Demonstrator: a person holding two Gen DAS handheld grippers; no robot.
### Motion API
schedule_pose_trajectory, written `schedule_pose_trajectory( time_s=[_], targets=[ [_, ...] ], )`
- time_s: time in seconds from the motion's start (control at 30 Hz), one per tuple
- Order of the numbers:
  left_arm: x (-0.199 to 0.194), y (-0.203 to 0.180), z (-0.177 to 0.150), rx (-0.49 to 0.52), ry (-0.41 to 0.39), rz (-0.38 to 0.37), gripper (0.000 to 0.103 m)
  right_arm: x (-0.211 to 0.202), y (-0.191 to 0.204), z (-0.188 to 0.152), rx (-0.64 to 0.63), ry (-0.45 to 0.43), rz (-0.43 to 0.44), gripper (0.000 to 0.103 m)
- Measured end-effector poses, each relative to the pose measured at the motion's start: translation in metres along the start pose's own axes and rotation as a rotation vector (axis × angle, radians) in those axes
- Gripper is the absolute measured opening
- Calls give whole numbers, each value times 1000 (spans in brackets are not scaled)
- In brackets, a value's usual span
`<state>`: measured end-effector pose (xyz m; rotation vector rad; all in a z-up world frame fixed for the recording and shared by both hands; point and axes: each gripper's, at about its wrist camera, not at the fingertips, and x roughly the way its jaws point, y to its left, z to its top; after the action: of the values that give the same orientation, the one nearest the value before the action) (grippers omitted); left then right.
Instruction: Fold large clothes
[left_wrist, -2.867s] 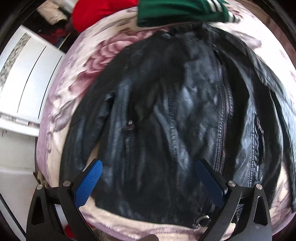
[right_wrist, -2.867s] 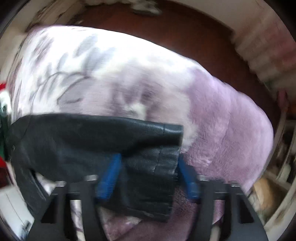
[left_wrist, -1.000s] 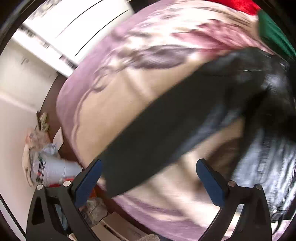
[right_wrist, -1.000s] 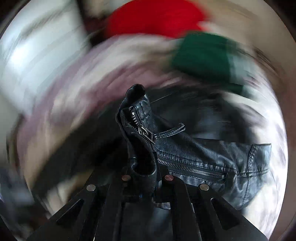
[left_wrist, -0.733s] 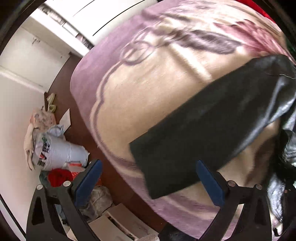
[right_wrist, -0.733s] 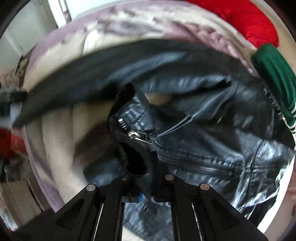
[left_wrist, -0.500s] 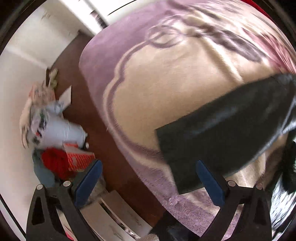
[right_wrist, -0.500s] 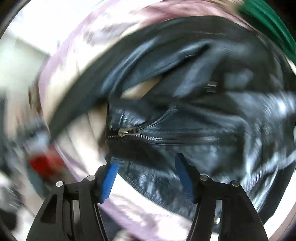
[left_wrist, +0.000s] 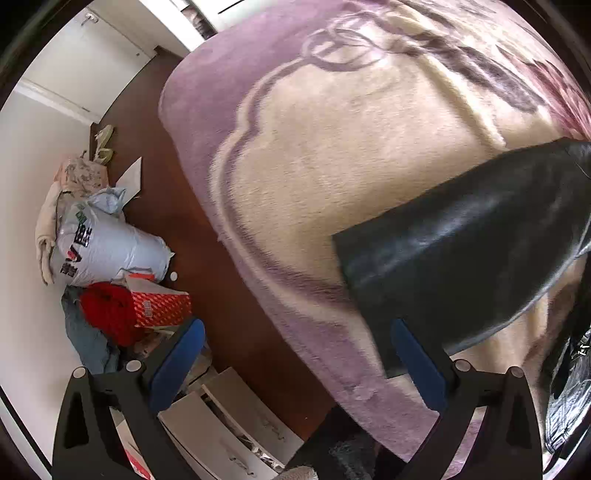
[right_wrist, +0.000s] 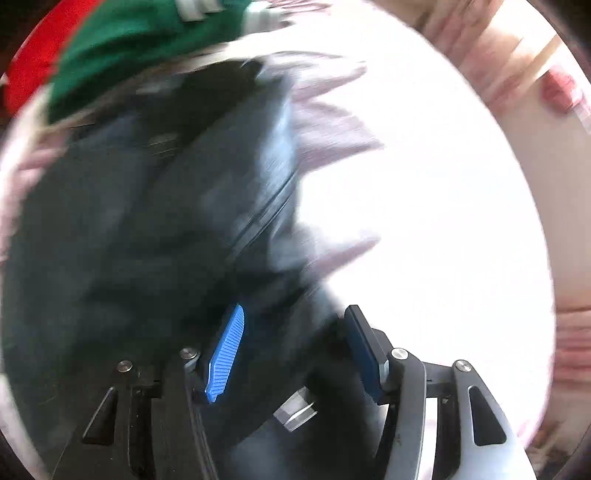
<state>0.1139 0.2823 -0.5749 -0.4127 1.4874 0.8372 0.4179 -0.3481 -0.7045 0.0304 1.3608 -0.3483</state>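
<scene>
The left tool (left_wrist: 295, 360) is hanging over the edge of the bed (left_wrist: 332, 177) with its jaws spread wide and nothing between them; the cuff end of the sleeve (left_wrist: 454, 258) of the black leather jacket (right_wrist: 155, 236) is lying just beside its right finger (left_wrist: 417, 369), not gripped. The right tool (right_wrist: 291, 354) is hovering over the jacket body in a heavily blurred view; its jaws are closing from a half-spread position, with dark leather lying beneath and between the blue pads (right_wrist: 227, 354), though no pinch is showing.

Risks, as judged:
- The sleeve is lying close to the bed edge. A missed or shallow bite there is likely to push it over the edge.
- The leather looks stiff and smooth. A thin pinch is likely to slip, and folds may spring open.
- The right tool may catch several layers at once.

Containers: on the floor (left_wrist: 229, 295), a pale printed sack (left_wrist: 107, 251) is lying filled, contents hidden; beside it, a red patterned bag (left_wrist: 162, 304) is touching a red cloth (left_wrist: 107, 310).
</scene>
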Motion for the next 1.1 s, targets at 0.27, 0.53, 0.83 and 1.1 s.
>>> schedule_pose_trajectory(
  time_s=[0.27,0.53,0.83,1.1],
  targets=[
    [-15,-25,9,24,-30,-35,103,-14,-70,-10,139,29,77,59],
    [19,6,1,-163,150,-177,103,-49,32,-140,-46,313,539,61],
    [92,50,-11,-626,300,-601,88,-47,20,-229,-80,372,477,73],
    [32,22,19,-351,68,-336,9,-40,-58,-203,27,347,467,73]
  ],
)
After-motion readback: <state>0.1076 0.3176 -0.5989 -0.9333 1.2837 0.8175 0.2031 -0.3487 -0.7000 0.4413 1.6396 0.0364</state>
